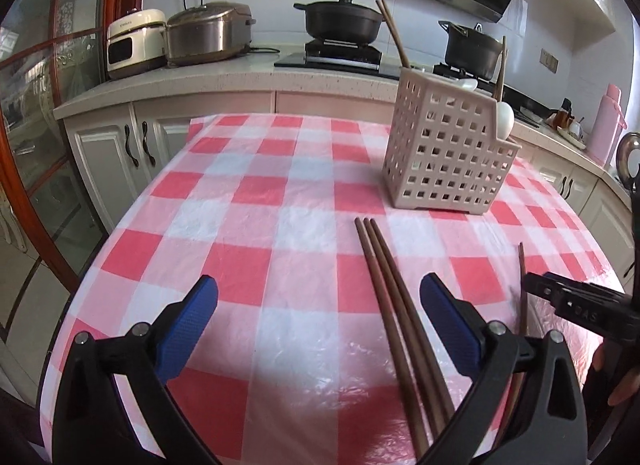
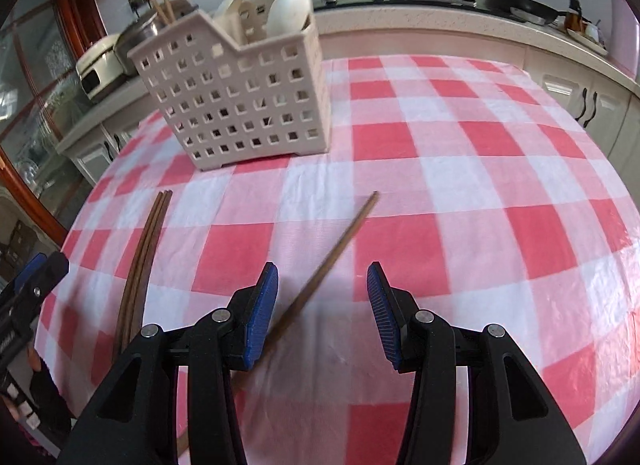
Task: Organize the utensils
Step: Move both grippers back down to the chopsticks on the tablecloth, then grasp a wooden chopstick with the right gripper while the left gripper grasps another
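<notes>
landmark: beige perforated plastic utensil caddy (image 1: 448,145), upright on the red-and-white checked plastic tablecloth (image 1: 240,225); already holds white spoons (image 2: 290,11) and a few brown chopsticks (image 1: 394,35).
left gripper (image 1: 318,331): blue pads spread wide, nothing between them, nothing held. Hovers over bare cloth on the near side of the caddy, off to its left.
bundle: three brown wooden chopsticks (image 1: 394,297) lying tight together on the cloth, tips pointing at the caddy, just short of its base. They run just inside the left gripper's right finger (image 1: 448,325), not centred in the jaws.
single: one loose brown wooden chopstick (image 2: 336,257) lies diagonally, near side of the caddy and to its right, well apart from the bundle.
right gripper (image 2: 322,315): jaws part-open, not clenched. The single passes under its left pad (image 2: 262,313); contact unclear, blurred there.
risk 1: left closes off-centre, so the right finger pushes the bundle and the sticks splay or roll.
risk 2: right clamps down with the single at the pad edge, so it pivots or flicks off the slick cloth.
risk 3: both grippers sit close together here; crossing paths toward the caddy could clash or tip it.
</notes>
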Demonstrator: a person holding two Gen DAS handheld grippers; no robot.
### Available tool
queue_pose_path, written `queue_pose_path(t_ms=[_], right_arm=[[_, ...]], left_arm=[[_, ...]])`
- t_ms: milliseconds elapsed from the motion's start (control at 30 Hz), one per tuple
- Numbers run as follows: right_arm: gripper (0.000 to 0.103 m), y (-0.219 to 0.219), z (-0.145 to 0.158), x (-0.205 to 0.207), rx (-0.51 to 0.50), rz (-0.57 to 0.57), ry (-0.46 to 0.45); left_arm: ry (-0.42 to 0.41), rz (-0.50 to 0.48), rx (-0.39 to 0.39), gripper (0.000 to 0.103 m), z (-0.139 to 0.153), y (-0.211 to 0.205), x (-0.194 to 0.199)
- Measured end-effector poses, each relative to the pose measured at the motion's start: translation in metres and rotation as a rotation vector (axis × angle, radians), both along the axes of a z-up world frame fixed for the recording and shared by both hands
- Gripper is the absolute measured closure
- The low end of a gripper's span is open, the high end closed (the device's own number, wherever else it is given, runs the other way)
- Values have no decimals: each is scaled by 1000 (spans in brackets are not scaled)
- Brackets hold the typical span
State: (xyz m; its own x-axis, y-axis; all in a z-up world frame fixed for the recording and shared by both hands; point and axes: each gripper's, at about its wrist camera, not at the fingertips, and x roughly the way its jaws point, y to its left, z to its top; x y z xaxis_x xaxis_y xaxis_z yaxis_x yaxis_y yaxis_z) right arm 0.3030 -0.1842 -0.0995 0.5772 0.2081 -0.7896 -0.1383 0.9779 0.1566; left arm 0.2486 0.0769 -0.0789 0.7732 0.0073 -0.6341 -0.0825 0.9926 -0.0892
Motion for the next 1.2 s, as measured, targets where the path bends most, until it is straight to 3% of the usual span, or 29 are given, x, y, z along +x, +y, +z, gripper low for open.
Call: queue_pose_path(t_ms=[200, 367, 533, 733, 833, 900, 1000, 1200], right_arm=[[66, 28, -4, 8, -74, 35, -18], [83, 34, -3, 16, -66, 75, -8], [94, 30, -3, 20, -83, 109, -1], [93, 36, -3, 24, -94, 139, -3], [93, 41, -4, 23, -105, 164, -20], [93, 40, -4, 23, -96, 181, -24], [94, 35, -4, 25, -66, 190, -21], [93, 34, -4, 24, -52, 199, -26]], left_arm=[[26, -7, -5, 5, -6, 5, 6], [57, -12, -12, 5, -13, 4, 13], [106, -26, -29, 6, -20, -2, 28], [144, -37, -39, 7, -29, -15, 43], [168, -36, -38, 11, -34, -19, 51], [182, -19, -34, 23, -37, -20, 57], [192, 2, -52, 29, -38, -17, 64], [220, 29, 3, 45, -41, -21, 75]])
